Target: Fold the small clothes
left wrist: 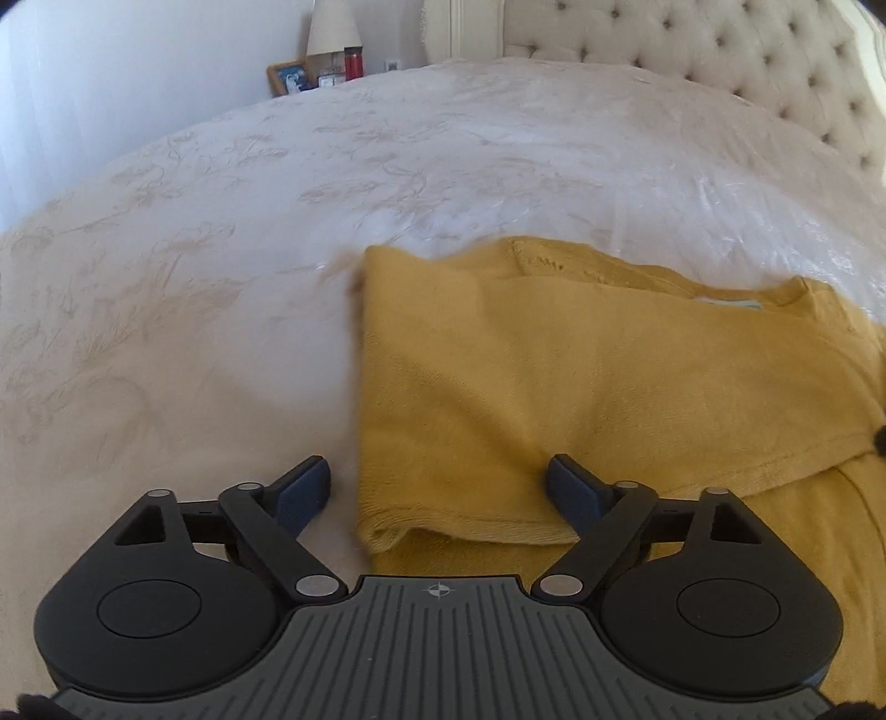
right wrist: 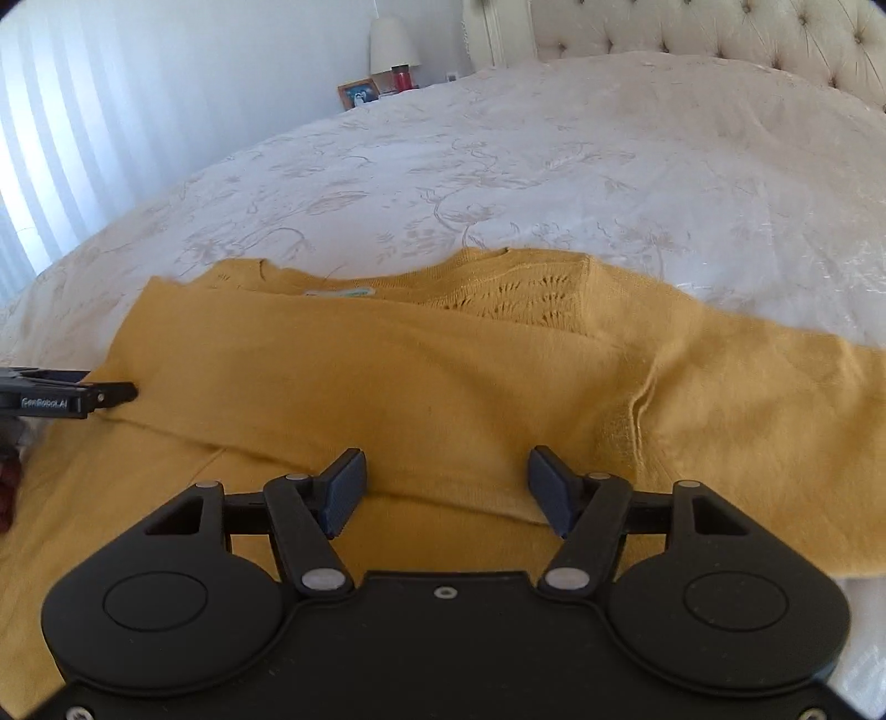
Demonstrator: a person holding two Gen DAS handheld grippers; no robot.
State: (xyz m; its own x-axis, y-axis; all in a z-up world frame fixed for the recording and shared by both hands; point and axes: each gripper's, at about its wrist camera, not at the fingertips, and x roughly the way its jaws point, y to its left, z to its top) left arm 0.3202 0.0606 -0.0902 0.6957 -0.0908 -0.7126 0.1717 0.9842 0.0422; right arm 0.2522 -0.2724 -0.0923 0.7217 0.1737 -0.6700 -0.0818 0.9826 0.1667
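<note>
A mustard-yellow knit sweater (left wrist: 581,387) lies on the white bed, one side folded over its body, a pale label at the neck (right wrist: 338,292). My left gripper (left wrist: 437,490) stands open over the sweater's folded left edge; the left pad is over bedspread, the right pad over the knit, neither pressing. In the right wrist view the sweater (right wrist: 443,376) spreads wide with its right sleeve out to the right. My right gripper (right wrist: 446,490) is open just above a folded hem, nothing pinched. The left gripper's tip (right wrist: 111,394) shows at the left edge of that view.
The white floral bedspread (left wrist: 277,194) stretches far beyond the sweater. A tufted headboard (left wrist: 720,50) stands at the back right. A nightstand at the back holds a lamp (left wrist: 331,27), a red bottle (left wrist: 353,61) and a framed picture (left wrist: 289,77).
</note>
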